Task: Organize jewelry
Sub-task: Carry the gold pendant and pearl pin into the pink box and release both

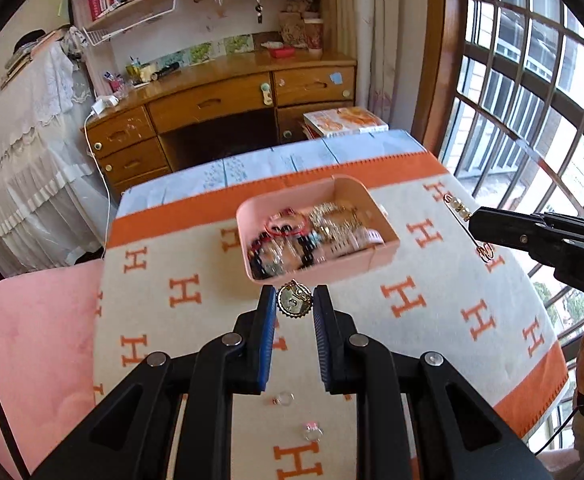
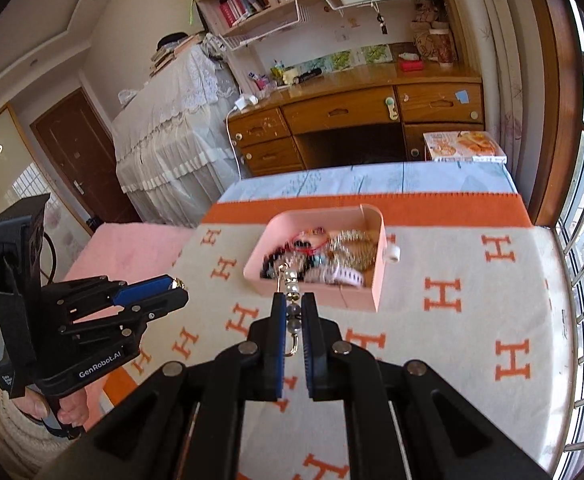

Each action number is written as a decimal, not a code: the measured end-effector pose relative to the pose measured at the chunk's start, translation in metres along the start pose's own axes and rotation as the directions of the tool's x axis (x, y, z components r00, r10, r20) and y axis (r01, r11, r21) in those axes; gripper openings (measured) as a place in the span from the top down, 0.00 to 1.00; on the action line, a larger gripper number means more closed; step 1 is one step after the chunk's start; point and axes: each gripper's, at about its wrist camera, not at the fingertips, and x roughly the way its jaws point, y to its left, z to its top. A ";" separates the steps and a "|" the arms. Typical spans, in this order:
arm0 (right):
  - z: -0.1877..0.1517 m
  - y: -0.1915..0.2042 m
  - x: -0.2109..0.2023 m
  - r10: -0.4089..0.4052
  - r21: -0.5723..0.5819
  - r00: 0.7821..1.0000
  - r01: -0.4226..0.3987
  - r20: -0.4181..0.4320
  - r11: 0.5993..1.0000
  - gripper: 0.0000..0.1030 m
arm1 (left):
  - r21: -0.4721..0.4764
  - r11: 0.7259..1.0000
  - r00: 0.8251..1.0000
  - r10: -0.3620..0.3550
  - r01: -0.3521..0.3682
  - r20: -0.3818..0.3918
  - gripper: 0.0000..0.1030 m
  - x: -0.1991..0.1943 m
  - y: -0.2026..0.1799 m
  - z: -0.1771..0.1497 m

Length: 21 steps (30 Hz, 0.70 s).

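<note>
A pink tray (image 1: 384,254) full of mixed jewelry sits on the orange-and-cream H-pattern blanket (image 1: 195,292); it also shows in the right wrist view (image 2: 368,300). My left gripper (image 1: 295,300) is shut on a round gold brooch (image 1: 294,301), held just in front of the tray's near edge. My right gripper (image 2: 292,312) is shut on a pearl-beaded pin (image 2: 292,286), held above the blanket near the tray's front. In the left wrist view the right gripper (image 1: 476,224) holds the pin (image 1: 460,209) to the tray's right. The left gripper (image 2: 177,286) shows at left.
Two small clear rings (image 1: 283,399) (image 1: 312,432) lie on the blanket below my left gripper. A pink cushion (image 1: 31,340) lies left of the blanket. A wooden desk (image 1: 219,100) stands behind, a barred window (image 1: 532,92) at right.
</note>
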 end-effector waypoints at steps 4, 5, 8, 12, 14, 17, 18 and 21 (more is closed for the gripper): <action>0.049 0.001 0.009 0.021 0.064 0.999 -0.023 0.027 0.998 0.93 | -0.069 0.997 1.000 -0.019 0.020 0.022 0.84 0.006 0.024 0.047; 0.060 0.000 0.016 0.022 0.082 0.999 -0.024 0.025 0.996 0.93 | -0.091 0.995 0.999 -0.028 0.030 0.018 0.84 0.012 0.030 0.058; 0.081 -0.006 0.044 -0.003 0.122 1.000 0.004 -0.008 0.992 0.93 | -0.141 0.989 0.999 -0.048 0.046 -0.013 0.84 0.041 0.043 0.078; 0.086 -0.015 0.092 -0.020 0.168 0.994 0.038 -0.105 0.985 0.93 | -0.169 0.985 0.995 -0.060 0.047 -0.076 0.84 0.091 0.046 0.084; 0.083 -0.018 0.114 -0.038 0.171 0.988 0.063 -0.146 0.983 0.93 | -0.174 0.983 0.992 -0.068 0.049 -0.103 0.84 0.112 0.046 0.082; 0.077 -0.022 0.139 -0.042 0.187 0.982 0.076 -0.183 0.979 0.92 | -0.171 0.984 0.990 -0.073 0.051 -0.123 0.82 0.134 0.044 0.074; 0.075 -0.024 0.145 -0.042 0.192 0.980 0.080 -0.193 0.978 0.92 | -0.166 0.985 0.989 -0.071 0.049 -0.128 0.75 0.139 0.044 0.071; 0.071 -0.025 0.163 -0.046 0.198 0.974 0.092 -0.223 0.976 0.92 | -0.152 0.988 0.991 -0.053 0.035 -0.122 0.47 0.145 0.043 0.067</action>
